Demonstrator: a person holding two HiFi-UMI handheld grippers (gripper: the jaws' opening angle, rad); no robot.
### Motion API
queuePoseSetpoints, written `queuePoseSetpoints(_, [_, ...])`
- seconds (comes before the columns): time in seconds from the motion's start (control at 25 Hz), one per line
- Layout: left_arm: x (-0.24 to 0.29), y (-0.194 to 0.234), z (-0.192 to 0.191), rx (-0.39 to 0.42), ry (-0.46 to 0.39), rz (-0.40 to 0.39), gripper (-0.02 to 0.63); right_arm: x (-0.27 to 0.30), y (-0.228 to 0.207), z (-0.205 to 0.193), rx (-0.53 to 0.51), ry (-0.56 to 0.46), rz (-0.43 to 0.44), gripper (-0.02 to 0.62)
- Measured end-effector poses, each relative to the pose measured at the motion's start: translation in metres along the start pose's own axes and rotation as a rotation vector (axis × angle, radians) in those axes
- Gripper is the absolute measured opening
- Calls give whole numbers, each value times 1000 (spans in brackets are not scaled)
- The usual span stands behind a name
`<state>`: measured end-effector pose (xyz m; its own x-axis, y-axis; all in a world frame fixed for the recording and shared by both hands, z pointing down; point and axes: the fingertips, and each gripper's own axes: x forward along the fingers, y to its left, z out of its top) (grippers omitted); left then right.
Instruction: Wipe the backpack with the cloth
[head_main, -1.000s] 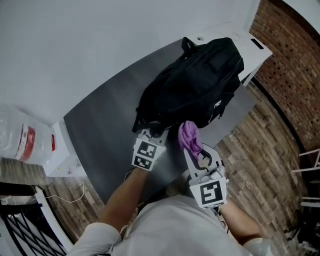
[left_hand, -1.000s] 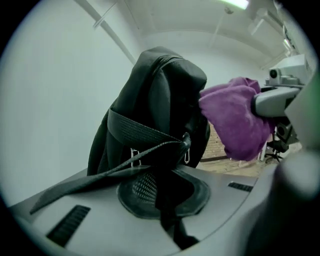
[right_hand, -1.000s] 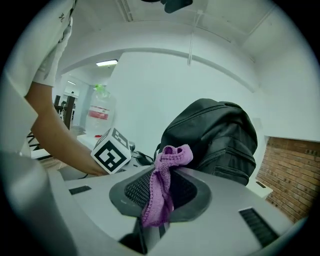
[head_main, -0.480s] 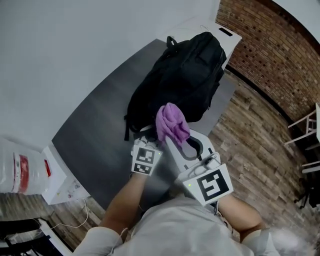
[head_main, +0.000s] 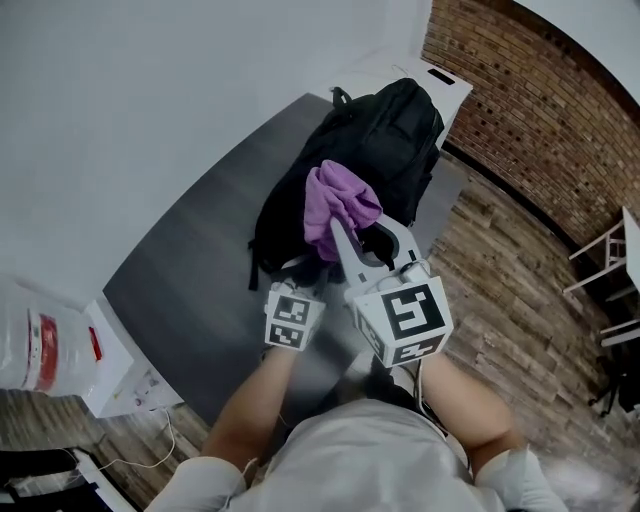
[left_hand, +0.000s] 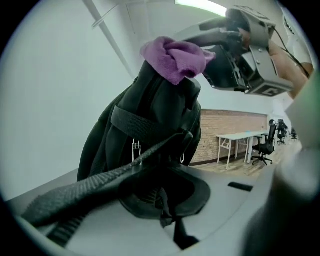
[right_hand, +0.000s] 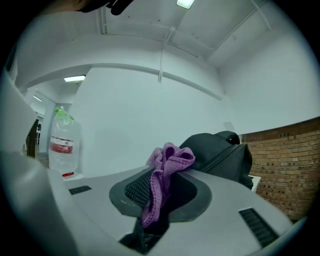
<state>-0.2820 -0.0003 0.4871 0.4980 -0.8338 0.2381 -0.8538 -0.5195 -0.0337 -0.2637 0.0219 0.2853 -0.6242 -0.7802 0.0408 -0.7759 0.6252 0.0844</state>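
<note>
Backpack (head_main: 392, 140) on grey tbl (head_main: 190, 270), white wall (head_main: 150, 100), brick wall (head_main: 530, 90), wood flr (head_main: 510, 300)

Right gripper (right_hand: 161, 196) clamped on purple cloth (right_hand: 168, 160), black backpack (right_hand: 226, 156) behind, bottle (right_hand: 62, 146) at left

Below me a dark grey bench (head_main: 190, 270) runs along a plain white wall (head_main: 150, 100), and off its near left end a big clear water bottle (head_main: 30, 345) with a red label stands beside a white box (head_main: 125, 375). To my right a red brick wall (head_main: 540, 90) meets the wooden plank floor (head_main: 510, 290), with white tables (left_hand: 240, 139) and a black office chair (left_hand: 264, 146) standing in front of it.
</note>
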Motion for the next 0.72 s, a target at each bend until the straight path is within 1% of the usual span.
queuePoseSetpoints(0.12, [-1,2,-1,-14,-6,-1,5,-9,-9,-6,9,8,-34,77])
queuePoseSetpoints(0.32, [-1,1,2,-42,-14,0,5,-24,-23,-9,-14,10,-89,77])
queuePoseSetpoints(0.72, [0,0,2,-50,-18,-13,5,-57,-62,-26,3,42,-210,77])
